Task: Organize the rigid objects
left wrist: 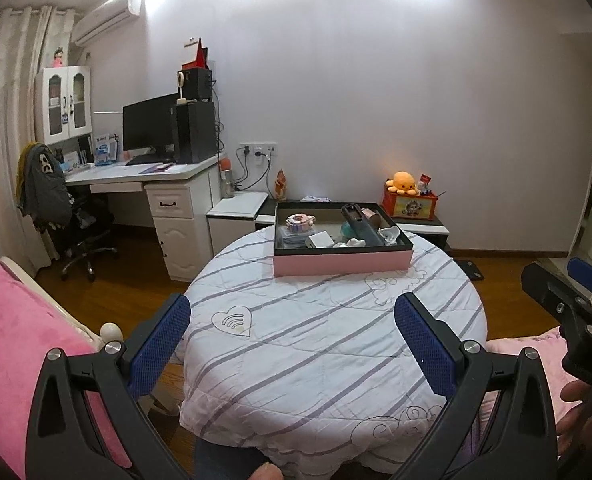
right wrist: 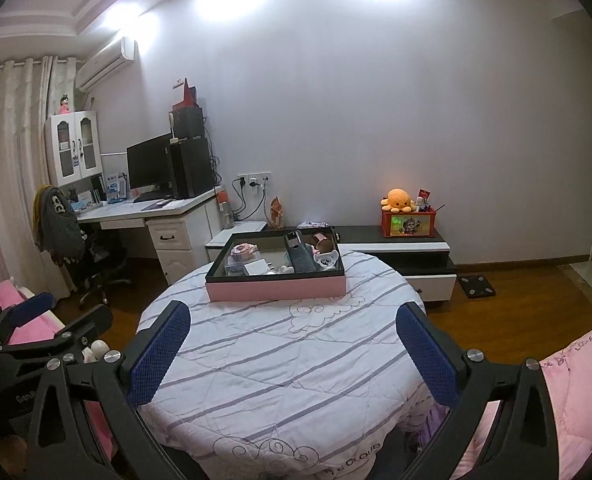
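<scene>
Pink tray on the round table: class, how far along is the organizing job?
Done: several small items already lie inside the pink tray, and the striped tablecloth around it is bare. In hand: nothing; the left gripper and right gripper are open and empty. Left: apparently little.

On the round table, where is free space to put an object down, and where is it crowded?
The quilted table cover lies bare between the pink box and the near edge, where the open left gripper and right gripper are. Narrow bare strips flank the box. Inside the box it is crowded toward the right; its back-left part looks freer.
</scene>
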Demonstrator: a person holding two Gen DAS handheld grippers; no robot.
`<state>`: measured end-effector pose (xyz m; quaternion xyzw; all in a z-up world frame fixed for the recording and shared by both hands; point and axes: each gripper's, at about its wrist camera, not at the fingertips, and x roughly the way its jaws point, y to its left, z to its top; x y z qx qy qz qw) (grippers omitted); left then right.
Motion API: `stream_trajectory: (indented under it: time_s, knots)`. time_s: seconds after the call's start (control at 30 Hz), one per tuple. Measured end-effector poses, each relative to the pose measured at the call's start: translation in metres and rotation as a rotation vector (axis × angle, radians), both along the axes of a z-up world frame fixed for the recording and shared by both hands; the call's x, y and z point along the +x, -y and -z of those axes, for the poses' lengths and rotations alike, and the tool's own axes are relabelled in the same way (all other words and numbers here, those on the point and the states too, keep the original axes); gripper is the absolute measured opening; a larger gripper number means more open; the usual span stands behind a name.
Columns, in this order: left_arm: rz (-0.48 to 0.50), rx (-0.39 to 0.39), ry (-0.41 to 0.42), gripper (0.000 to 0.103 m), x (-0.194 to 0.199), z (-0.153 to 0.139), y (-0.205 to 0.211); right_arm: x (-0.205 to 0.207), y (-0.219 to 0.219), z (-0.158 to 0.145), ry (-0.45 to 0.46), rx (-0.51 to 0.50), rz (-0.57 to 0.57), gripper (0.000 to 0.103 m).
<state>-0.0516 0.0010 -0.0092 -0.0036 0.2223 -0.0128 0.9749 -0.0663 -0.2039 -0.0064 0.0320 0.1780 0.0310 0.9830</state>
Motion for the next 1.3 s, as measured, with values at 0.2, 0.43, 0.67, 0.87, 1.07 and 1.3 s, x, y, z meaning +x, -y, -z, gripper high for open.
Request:
stream_trajectory:
  time_s: [0.2,0.43,0.67,0.87,1.07,1.3]
  knots:
    - [-0.016,0.010,0.003,0.103,-0.0009,0.0018,-0.0023,-0.0011,-0.0030,0.0037,-0.005,-0.005,-0.006,0.103]
    - [-0.001,-0.005,-0.002,0.103,-0.0015,0.0020,-0.0046,-0.0011,-0.0046,0.0040,-0.009,-0.013,-0.014,0.103]
    - [0.012,-0.022,-0.005,0.103,-0.0022,0.0031,-0.0047,0.0009,-0.0053,0.0047,-0.017,-0.014,-0.015,0.103]
    - [-0.018,-0.018,0.002,0.103,-0.0038,0.0024,-0.0076,0.0020,-0.0073,0.0065,-0.020,-0.015,-0.023,0.103]
    - [-0.018,-0.008,0.006,0.103,-0.0046,-0.0003,-0.0069,0.0016,-0.0091,0.0060,-0.017,-0.017,-0.023,0.103]
    - [-0.016,-0.003,0.000,0.103,-0.0026,0.0006,-0.0058,0.0032,-0.0095,0.0064,-0.018,-0.017,-0.023,0.103]
